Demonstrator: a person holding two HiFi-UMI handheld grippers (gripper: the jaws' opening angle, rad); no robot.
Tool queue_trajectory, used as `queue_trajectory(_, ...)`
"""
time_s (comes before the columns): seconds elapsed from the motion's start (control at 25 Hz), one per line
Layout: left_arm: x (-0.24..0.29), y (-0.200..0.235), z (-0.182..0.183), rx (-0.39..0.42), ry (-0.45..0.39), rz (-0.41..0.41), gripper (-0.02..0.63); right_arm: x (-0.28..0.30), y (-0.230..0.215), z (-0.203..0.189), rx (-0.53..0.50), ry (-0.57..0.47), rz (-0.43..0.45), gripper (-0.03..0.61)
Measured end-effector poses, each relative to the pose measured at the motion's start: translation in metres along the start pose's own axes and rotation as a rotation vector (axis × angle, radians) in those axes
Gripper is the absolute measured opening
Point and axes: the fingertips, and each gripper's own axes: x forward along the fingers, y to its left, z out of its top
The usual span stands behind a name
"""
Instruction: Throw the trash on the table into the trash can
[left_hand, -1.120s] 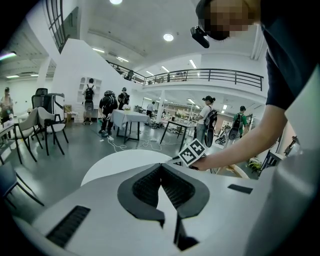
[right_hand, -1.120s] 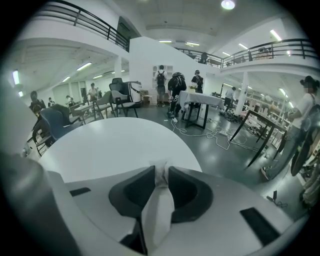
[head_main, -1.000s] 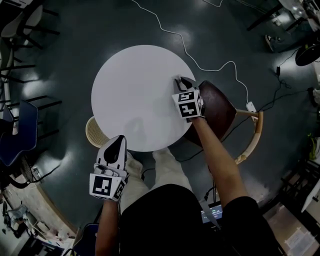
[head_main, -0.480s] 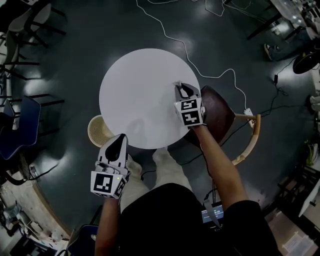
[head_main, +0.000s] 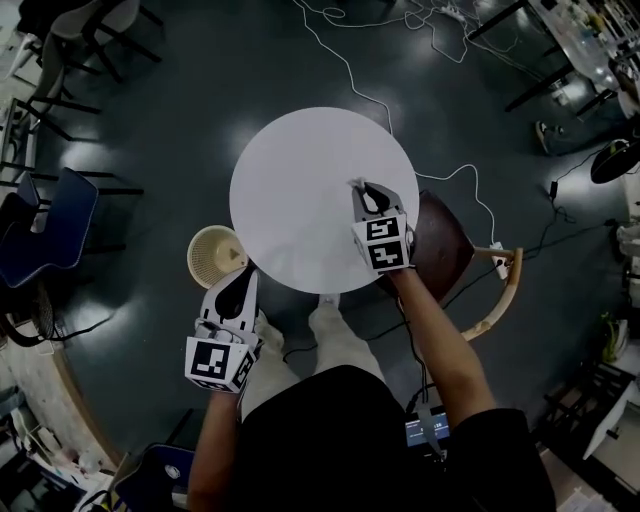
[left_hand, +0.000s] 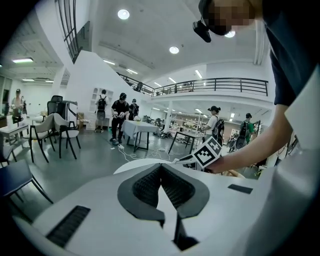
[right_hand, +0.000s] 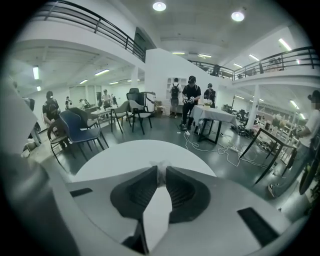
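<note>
The right gripper, its jaws just closing, is pinching what looks like a crumpled paper scrap above the bench. The wicker trash can is sitting leftward, nearer the clenched, empty left gripper.

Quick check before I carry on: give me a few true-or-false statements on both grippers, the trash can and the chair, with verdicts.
1. The left gripper is shut with nothing between its jaws. True.
2. The right gripper is empty. False: its jaws have just been closing and pinch a small white scrap at their tips.
3. The trash can stands on the table. False: it stands on the floor beside the table, close to the left gripper.
4. A brown chair stands against the table's right edge in the head view. True.
</note>
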Motion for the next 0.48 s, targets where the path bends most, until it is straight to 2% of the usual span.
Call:
queue_trajectory(0.2, -0.028, 0.026, 0.004, 0.045, -0.016, 0.056, 0.015, -0.010, 0.049, 0.029, -0.028, -0.032, 0.055, 0.064)
queue_trajectory(0.48, -0.073, 0.063, -0.004, 0.018, -0.033, 0.121, 0.015, -0.014, 0.125, 0.051, -0.065, -0.048, 0.136, 0.063)
